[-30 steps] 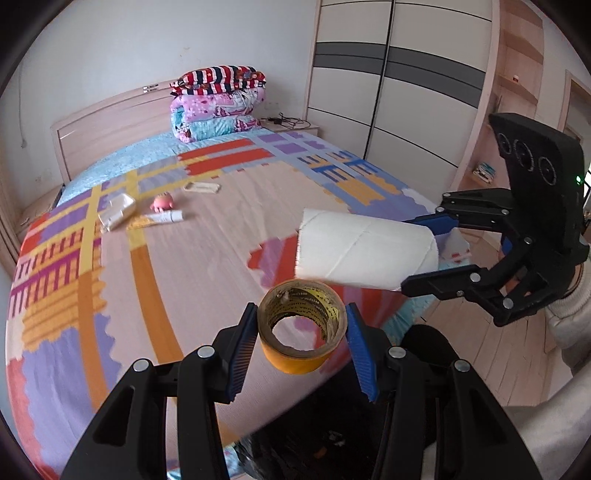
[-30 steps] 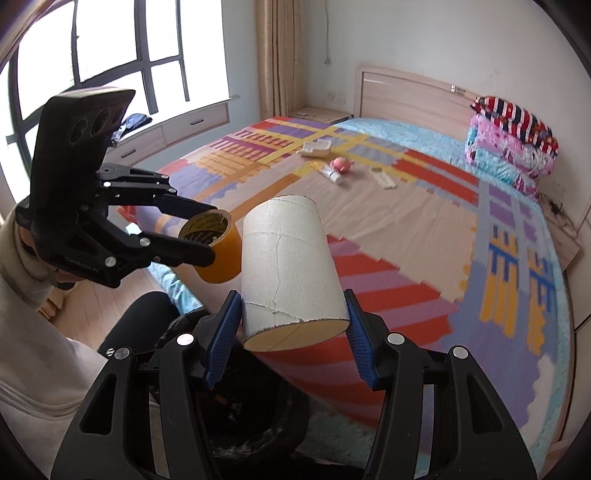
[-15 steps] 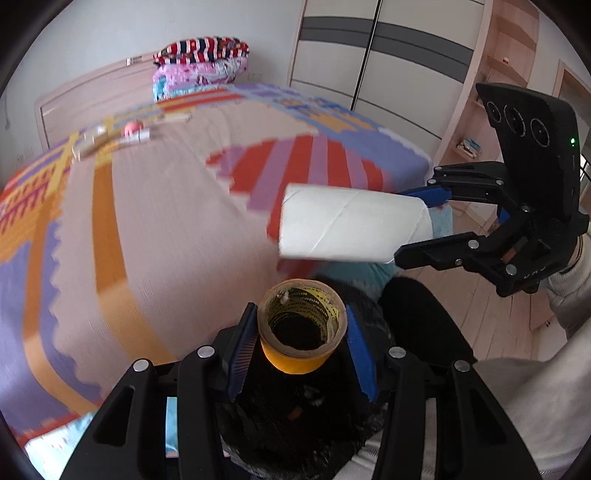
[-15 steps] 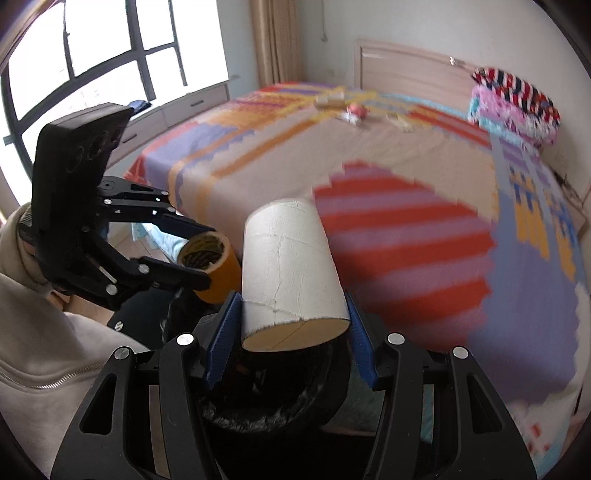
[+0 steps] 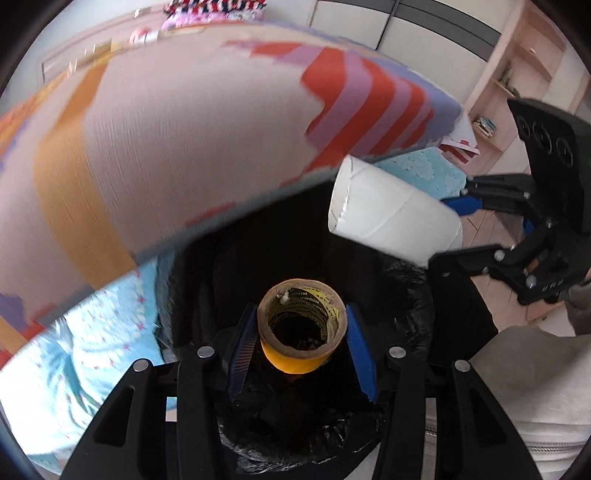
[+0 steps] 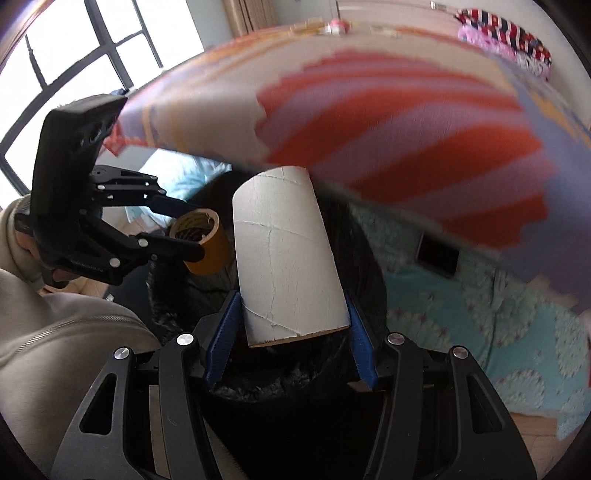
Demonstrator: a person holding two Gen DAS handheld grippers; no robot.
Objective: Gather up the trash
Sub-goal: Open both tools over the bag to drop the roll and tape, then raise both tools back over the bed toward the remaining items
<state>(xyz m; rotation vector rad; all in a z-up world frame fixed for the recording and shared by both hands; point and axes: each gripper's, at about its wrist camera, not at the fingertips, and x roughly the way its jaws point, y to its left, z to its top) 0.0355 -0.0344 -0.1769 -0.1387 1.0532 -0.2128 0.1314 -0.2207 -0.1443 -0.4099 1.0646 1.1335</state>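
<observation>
My left gripper (image 5: pixel 301 325) is shut on a yellow tape roll (image 5: pixel 301 349) and holds it over the open mouth of a black-lined trash bin (image 5: pixel 406 295). My right gripper (image 6: pixel 291 321) is shut on a white cardboard tube (image 6: pixel 288 254), also above the bin (image 6: pixel 258 384). In the left wrist view the tube (image 5: pixel 391 218) hangs at the right with the right gripper (image 5: pixel 480 229) behind it. In the right wrist view the tape roll (image 6: pixel 201 242) and left gripper (image 6: pixel 177 230) are just left of the tube.
The bed with its striped cover (image 5: pixel 184 129) rises close behind the bin, its blue sheet (image 6: pixel 461 314) hanging down the side. Folded quilts (image 6: pixel 506 33) lie at the headboard. Wood floor (image 5: pixel 491 288) and shelves (image 5: pixel 517 74) are to the right.
Both grippers have tilted and dropped from above the bed to over the bin, still holding the tape roll and the tube. The bin's mouth now fills the lower view.
</observation>
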